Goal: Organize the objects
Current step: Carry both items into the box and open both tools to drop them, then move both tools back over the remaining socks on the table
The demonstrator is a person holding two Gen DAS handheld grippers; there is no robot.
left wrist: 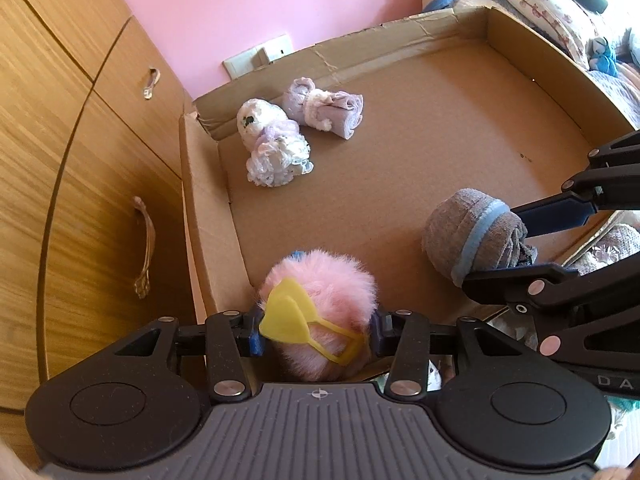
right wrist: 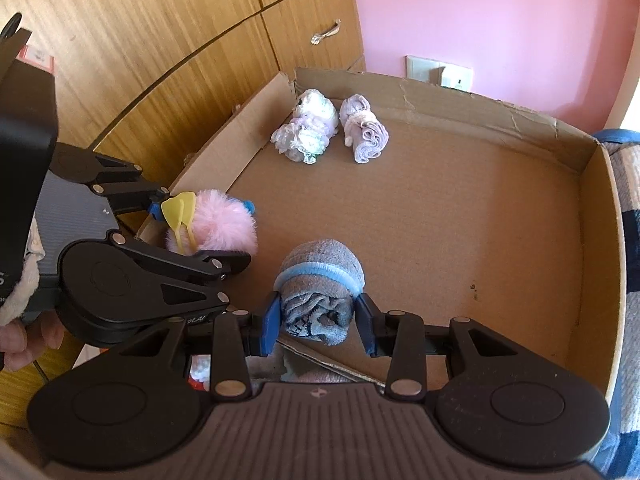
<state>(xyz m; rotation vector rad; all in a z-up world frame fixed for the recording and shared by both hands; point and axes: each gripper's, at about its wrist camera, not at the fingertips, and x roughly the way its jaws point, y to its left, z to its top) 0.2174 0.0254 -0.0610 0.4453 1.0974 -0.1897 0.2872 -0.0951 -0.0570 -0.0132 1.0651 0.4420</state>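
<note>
My left gripper [left wrist: 316,334] is shut on a fluffy pink sock roll with yellow tags [left wrist: 320,300], held over the near left edge of a shallow cardboard box [left wrist: 208,216]. My right gripper [right wrist: 318,320] is shut on a grey rolled sock with a blue band [right wrist: 320,276], held over the box's near side. Each gripper shows in the other view: the right gripper [left wrist: 516,240] and the left gripper [right wrist: 200,236]. A white frilly sock roll [left wrist: 272,148] and a lilac sock roll [left wrist: 324,108] lie in the box's far left corner.
A wooden wardrobe with metal handles [left wrist: 144,248] stands just left of the box. A pink wall with a switch plate [left wrist: 260,56] is behind it. A floral pillow [left wrist: 536,4] and bedding lie to the right. The box floor [right wrist: 460,208] is bare cardboard.
</note>
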